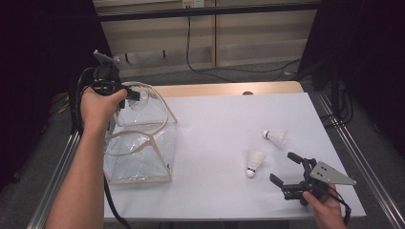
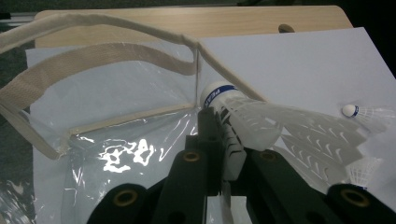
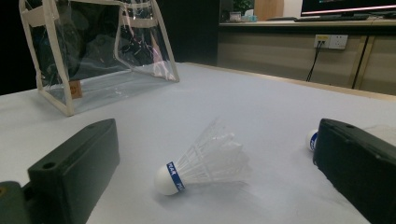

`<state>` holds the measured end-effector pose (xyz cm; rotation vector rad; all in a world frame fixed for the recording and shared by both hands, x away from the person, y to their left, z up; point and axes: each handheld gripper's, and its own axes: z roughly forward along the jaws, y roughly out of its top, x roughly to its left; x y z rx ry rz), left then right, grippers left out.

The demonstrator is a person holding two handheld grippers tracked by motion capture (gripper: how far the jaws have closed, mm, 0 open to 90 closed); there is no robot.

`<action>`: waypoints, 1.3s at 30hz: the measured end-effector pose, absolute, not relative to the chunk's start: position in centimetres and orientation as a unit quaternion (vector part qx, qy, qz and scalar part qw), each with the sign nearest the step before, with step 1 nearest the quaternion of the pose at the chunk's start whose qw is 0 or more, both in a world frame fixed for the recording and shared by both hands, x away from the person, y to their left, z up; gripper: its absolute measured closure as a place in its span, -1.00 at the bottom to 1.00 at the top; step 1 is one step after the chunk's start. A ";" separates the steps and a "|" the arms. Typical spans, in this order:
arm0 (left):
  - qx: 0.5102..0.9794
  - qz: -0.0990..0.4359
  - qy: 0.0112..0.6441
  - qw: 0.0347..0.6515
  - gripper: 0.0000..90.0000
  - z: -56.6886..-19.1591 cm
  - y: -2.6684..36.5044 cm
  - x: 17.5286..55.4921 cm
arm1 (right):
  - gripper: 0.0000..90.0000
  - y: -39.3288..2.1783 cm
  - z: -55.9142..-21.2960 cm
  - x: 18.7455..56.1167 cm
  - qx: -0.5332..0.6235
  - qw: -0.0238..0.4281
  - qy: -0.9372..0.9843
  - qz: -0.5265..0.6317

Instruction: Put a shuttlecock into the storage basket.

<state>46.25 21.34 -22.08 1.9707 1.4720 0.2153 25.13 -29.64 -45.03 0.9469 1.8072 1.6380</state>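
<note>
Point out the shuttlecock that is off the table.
The shuttlecock clamped in the left gripper, over the clear bag; two others lie on the white tabletop.

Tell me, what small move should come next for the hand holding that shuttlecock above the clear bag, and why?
Probably lower it a little into the bag's mouth, then open the jaws. The left gripper is shut on a shuttlecock and sits over the open top of the clear bag, between its straps. Two more shuttlecocks lie on the table near the open right gripper.
</note>
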 end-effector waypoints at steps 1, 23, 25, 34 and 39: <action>0.752 0.083 0.564 0.331 0.95 -22.1 21.4 46.3 | -0.99 -29.6 -45.0 25.1 0.350 0.260 0.666 0.605; 0.755 0.076 0.566 0.322 0.95 -22.9 21.6 46.4 | -0.99 -29.7 -45.0 25.1 0.349 0.260 0.667 0.605; 0.756 0.074 0.566 0.320 0.95 -22.9 21.6 46.4 | -0.99 -29.7 -45.0 25.1 0.349 0.260 0.667 0.605; 0.754 0.073 0.571 0.316 0.95 -23.2 22.0 46.4 | -0.99 -29.7 -45.0 25.1 0.349 0.260 0.667 0.605; 0.754 0.073 0.573 0.314 0.94 -23.5 22.1 46.4 | -0.99 -29.7 -45.0 25.1 0.348 0.260 0.667 0.605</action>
